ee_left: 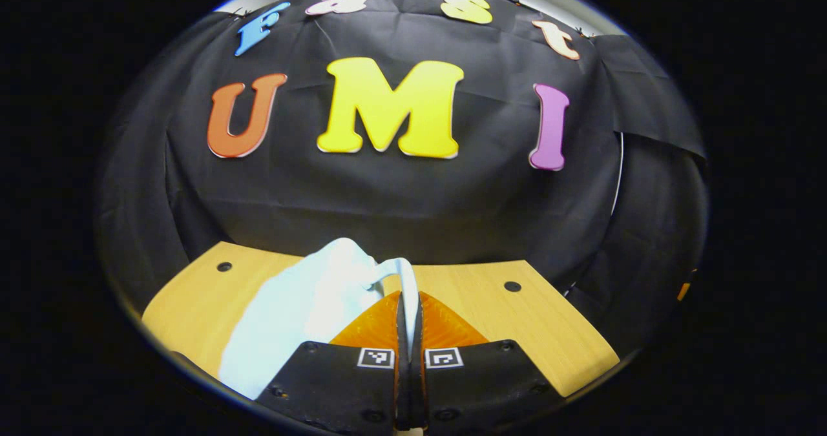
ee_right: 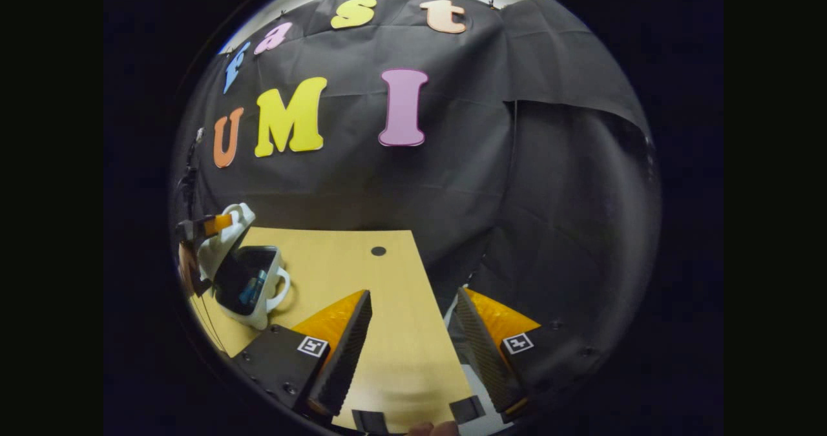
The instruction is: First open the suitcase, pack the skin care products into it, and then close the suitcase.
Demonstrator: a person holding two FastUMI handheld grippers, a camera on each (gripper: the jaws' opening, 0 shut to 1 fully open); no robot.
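Note:
The small white suitcase (ee_right: 258, 316) stands at the table's left side in the right gripper view, its lid (ee_right: 223, 239) tilted up. A blue skin care bottle (ee_right: 253, 286) lies in the dark interior. My left gripper (ee_left: 408, 300) is shut on the lid's white handle (ee_left: 406, 273), and the white lid (ee_left: 303, 307) spreads to its left. In the right gripper view the left gripper (ee_right: 213, 224) sits at the lid's top edge. My right gripper (ee_right: 413, 300) hangs open over bare table to the right of the suitcase, holding nothing.
The wooden table (ee_right: 362, 268) has a round hole (ee_right: 378, 251) near its back, and its right edge runs between my right fingers. The left gripper view shows two more holes (ee_left: 224, 267) (ee_left: 512, 286). Black cloth walls close the back and sides.

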